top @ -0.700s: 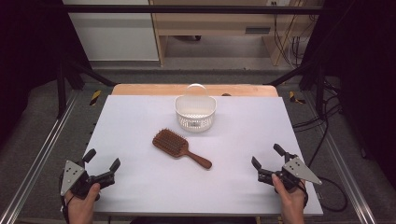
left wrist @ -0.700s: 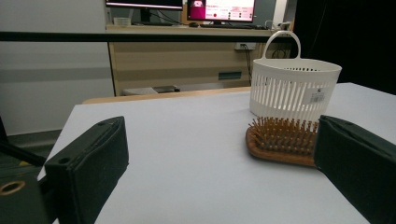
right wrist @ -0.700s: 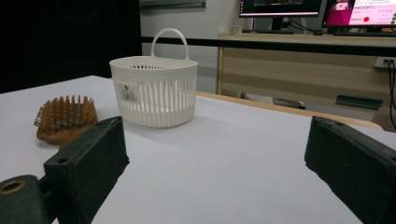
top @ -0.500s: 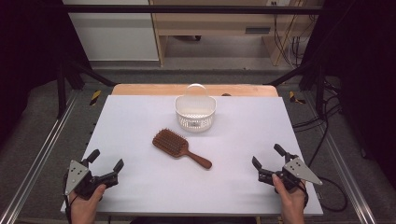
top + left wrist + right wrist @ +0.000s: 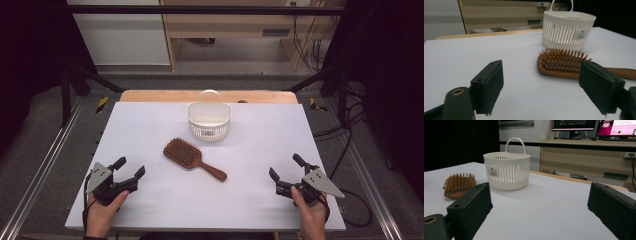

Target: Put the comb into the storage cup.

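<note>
A brown wooden hairbrush (image 5: pixel 192 158) lies bristles up in the middle of the white table (image 5: pixel 150 130), its handle pointing to the near right. Behind it stands a white slatted plastic basket (image 5: pixel 209 120) with a handle, apparently empty. My left gripper (image 5: pixel 129 167) rests open at the near left, facing the hairbrush (image 5: pixel 560 63) and the basket (image 5: pixel 567 30). At the near right my right gripper (image 5: pixel 285 167) is open too, with nothing between its jaws. It faces the basket (image 5: pixel 507 170), and the hairbrush (image 5: pixel 459 184) shows at the left of its view.
A wooden strip (image 5: pixel 165 95) runs along the table's far edge. Metal rails (image 5: pixel 45 165) flank the table on both sides. Cables (image 5: pixel 345 145) lie on the floor at the right. A wooden cabinet (image 5: pixel 230 30) stands beyond the table.
My left gripper has shifted slightly forward and to the right. The right gripper, hairbrush and basket have stayed put.
</note>
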Motion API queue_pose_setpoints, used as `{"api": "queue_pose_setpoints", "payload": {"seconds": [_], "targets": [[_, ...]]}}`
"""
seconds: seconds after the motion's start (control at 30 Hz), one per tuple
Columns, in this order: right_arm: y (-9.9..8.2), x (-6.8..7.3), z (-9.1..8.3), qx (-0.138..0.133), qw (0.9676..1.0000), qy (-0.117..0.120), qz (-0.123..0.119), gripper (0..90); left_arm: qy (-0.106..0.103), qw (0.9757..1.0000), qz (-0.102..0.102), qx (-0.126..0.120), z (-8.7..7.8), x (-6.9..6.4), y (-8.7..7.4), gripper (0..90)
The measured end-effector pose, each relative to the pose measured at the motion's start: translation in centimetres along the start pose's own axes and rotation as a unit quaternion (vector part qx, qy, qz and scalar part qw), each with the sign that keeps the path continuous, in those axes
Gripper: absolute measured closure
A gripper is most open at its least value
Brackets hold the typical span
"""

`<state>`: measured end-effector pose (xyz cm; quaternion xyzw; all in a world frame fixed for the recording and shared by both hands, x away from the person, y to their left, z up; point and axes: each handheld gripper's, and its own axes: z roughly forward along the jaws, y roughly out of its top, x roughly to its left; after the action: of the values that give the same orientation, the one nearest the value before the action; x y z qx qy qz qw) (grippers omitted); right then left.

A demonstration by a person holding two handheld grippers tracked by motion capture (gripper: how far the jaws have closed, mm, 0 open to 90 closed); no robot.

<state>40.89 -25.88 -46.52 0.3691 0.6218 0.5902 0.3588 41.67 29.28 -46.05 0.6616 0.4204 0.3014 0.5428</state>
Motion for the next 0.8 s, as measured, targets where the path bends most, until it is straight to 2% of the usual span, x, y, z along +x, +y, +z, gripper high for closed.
{"api": "queue_pose_setpoints", "payload": {"seconds": [0.1,0.13,0.23,0.27,0.33,0.37,0.4,0.5,0.53,0.57,0.63,0.7,0.8], "targets": [[0.1,0.1,0.1,-0.001,1.0000,0.002,0.000,5.3,-0.007,0.9996,-0.002,0.027,1.9,0.1,0.7,24.4],[0.1,0.2,0.1,0.000,1.0000,0.003,-0.004,5.2,-0.009,0.9994,0.000,0.033,2.5,0.1,1.1,30.0],[0.1,0.2,0.0,0.001,1.0000,0.004,-0.007,5.2,0.002,0.9982,0.017,0.057,4.1,0.0,2.2,33.8],[0.1,0.3,0.1,0.002,1.0000,0.005,-0.007,5.1,0.007,0.9976,0.031,0.061,4.5,-0.3,2.8,36.7],[0.1,0.3,0.1,0.006,0.9999,0.004,-0.010,5.0,0.008,0.9967,0.043,0.068,5.3,-0.8,3.7,41.8],[0.1,0.2,0.1,0.005,0.9999,0.005,-0.007,4.9,0.007,0.9964,0.046,0.070,5.6,-1.0,4.0,47.8],[0.1,0.2,0.1,0.005,1.0000,0.005,-0.007,4.9,0.001,0.9957,0.051,0.077,6.4,-1.4,4.7,50.5],[0.1,0.1,0.1,0.005,1.0000,0.003,-0.004,5.0,-0.005,0.9946,0.060,0.084,7.2,-1.6,5.2,63.1],[0.1,0.1,0.1,0.005,1.0000,0.003,-0.004,5.0,-0.011,0.9946,0.059,0.085,7.5,-1.6,5.4,63.1],[0.1,0.0,0.1,0.003,1.0000,0.002,0.000,5.0,-0.015,0.9945,0.057,0.086,7.8,-1.5,5.6,71.0],[0.1,0.0,0.0,0.003,1.0000,0.001,0.003,5.0,-0.017,0.9936,0.058,0.096,8.5,-1.4,5.7,74.4],[0.0,-0.3,0.1,-0.001,0.9999,-0.006,0.016,5.1,-0.010,0.9913,0.070,0.111,9.1,-1.3,5.5,81.6],[-0.1,-0.6,0.2,-0.005,0.9995,-0.013,0.028,5.2,-0.010,0.9887,0.066,0.134,9.9,-1.0,5.0,88.5]]}}
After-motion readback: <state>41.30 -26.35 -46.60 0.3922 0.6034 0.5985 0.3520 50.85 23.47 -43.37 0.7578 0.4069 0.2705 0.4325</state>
